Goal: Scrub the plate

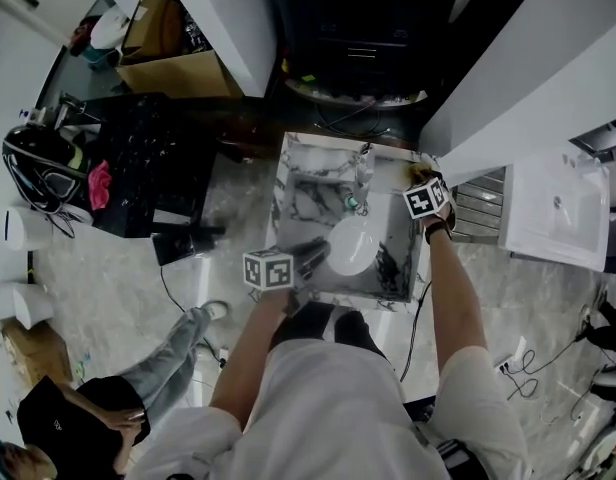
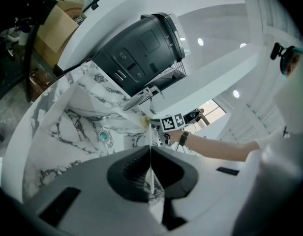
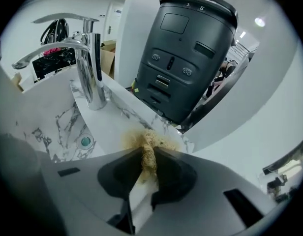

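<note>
Yellow scrubber (image 3: 149, 142) in closed tool (image 3: 148, 157)

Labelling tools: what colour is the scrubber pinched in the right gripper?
Tan, a straw-like yellow-brown. The scrubber shows best in the right gripper view.

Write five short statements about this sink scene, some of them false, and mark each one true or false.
1. The right gripper is shut on a yellowish scrub pad at the ledge of the sink. True.
2. The scrub pad touches the plate. False: the pad is up on the ledge near the faucet, apart from the plate, which is down in the sink.
3. The left gripper has its jaws wide apart. False: they are closed on the plate's rim.
4. A dark appliance stands behind the sink. True.
5. The plate is black. False: it is white.
</note>
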Tool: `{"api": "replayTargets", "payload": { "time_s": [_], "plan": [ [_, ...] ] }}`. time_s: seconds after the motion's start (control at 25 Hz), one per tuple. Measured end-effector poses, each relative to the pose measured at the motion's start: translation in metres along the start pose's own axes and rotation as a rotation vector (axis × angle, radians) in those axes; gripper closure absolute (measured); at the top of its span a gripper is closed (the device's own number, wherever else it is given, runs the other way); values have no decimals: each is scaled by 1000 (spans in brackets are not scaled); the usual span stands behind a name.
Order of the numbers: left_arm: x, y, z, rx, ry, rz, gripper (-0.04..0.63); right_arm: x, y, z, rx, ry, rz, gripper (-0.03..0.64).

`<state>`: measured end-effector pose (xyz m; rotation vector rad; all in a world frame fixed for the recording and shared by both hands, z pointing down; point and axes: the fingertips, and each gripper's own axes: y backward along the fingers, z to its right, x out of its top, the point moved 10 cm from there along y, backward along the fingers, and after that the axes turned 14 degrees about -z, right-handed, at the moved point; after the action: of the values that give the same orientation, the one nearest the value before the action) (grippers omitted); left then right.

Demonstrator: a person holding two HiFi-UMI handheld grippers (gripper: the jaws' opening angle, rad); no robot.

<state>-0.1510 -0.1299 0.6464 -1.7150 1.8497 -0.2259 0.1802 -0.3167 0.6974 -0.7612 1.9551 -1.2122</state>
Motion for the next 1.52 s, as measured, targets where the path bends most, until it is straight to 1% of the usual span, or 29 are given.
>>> {"api": "replayTargets", "payload": {
  "time_s": [0.16, 0.28, 0.36, 0.4, 0.48, 0.52, 0.6, 0.68, 0.76, 0.8, 0.84, 0.92, 1.0, 1.08, 1.2, 1.24, 1.36, 1.52],
  "plan": [
    [-1, 8, 8, 34, -18, 33, 577, -11, 35, -1, 35, -78, 92, 554],
    [3, 9, 17, 5, 7, 83, 577, -30, 74, -4, 67, -99, 186, 554],
    [4, 6, 22, -40, 41, 135, 577, -46, 106, -10, 62, -77, 246, 552],
    [4, 5, 25, -64, 53, 161, 577, -54, 123, -17, 52, -49, 278, 551],
    [5, 3, 34, -104, 63, 200, 577, -68, 160, -33, 41, 12, 348, 548],
    [5, 2, 38, -118, 65, 214, 577, -74, 178, -42, 51, 26, 389, 547],
    [3, -1, 47, -139, 68, 228, 577, -82, 214, -59, 111, 23, 483, 545],
    [-1, -4, 56, -161, 63, 230, 577, -85, 244, -76, 200, 14, 570, 543],
    [-5, -10, 65, -186, 44, 229, 577, -82, 261, -94, 282, 38, 613, 543],
    [-6, -12, 69, -197, 33, 227, 577, -79, 265, -102, 303, 68, 623, 543],
    [-8, -15, 74, -207, 19, 222, 577, -75, 266, -109, 303, 103, 629, 543],
    [-8, -20, 85, -221, -18, 203, 577, -67, 268, -115, 266, 157, 638, 540],
    [-10, -23, 97, -239, -51, 182, 577, -59, 269, -115, 217, 172, 636, 540],
    [-13, -23, 105, -248, -60, 178, 577, -58, 268, -106, 160, 152, 614, 540],
    [-15, -20, 103, -207, -83, 189, 577, -66, 263, -82, 84, 92, 551, 540],
    [-14, -18, 103, -211, -86, 202, 577, -72, 260, -75, 72, 79, 526, 540],
    [-9, -9, 108, -277, -61, 265, 577, -93, 253, -66, 75, 62, 460, 541],
    [-5, 5, 104, -288, -32, 326, 577, -112, 256, -84, 144, 73, 426, 541]
  ]
}}
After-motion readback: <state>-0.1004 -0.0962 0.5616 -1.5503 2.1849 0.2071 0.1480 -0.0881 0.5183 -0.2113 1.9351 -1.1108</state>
